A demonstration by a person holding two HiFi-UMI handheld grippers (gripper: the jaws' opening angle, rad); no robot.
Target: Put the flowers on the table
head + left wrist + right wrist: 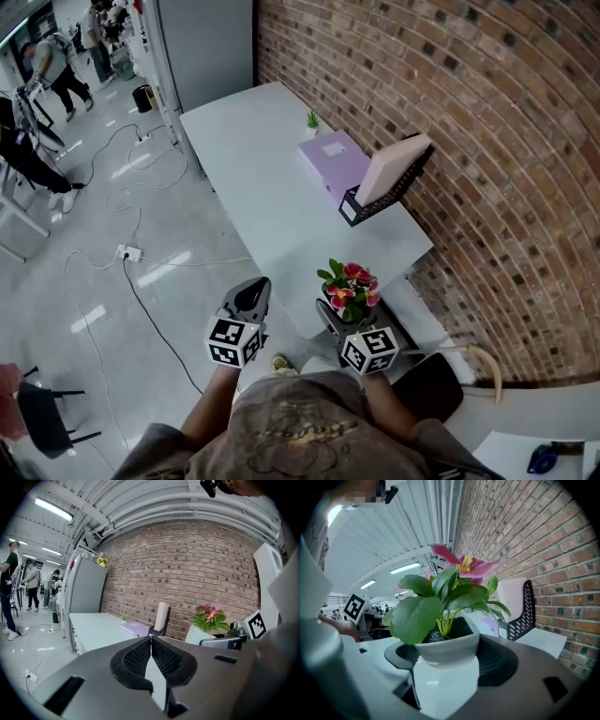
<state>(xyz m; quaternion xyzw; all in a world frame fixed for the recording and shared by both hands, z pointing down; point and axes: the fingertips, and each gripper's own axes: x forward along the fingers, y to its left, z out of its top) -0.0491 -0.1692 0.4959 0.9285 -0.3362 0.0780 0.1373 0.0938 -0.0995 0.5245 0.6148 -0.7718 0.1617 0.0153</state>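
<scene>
Here, flowers (pixel 449 592) upright, clamped in right gripper (pixel 340 322)

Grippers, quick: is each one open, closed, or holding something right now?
Left gripper: closed, empty.
Right gripper: holding the white faceted pot of pink flowers and green leaves.

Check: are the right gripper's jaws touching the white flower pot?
Touching. In the right gripper view, the right gripper holds the white flower pot wedged between its pads, both pressing its sides.
</scene>
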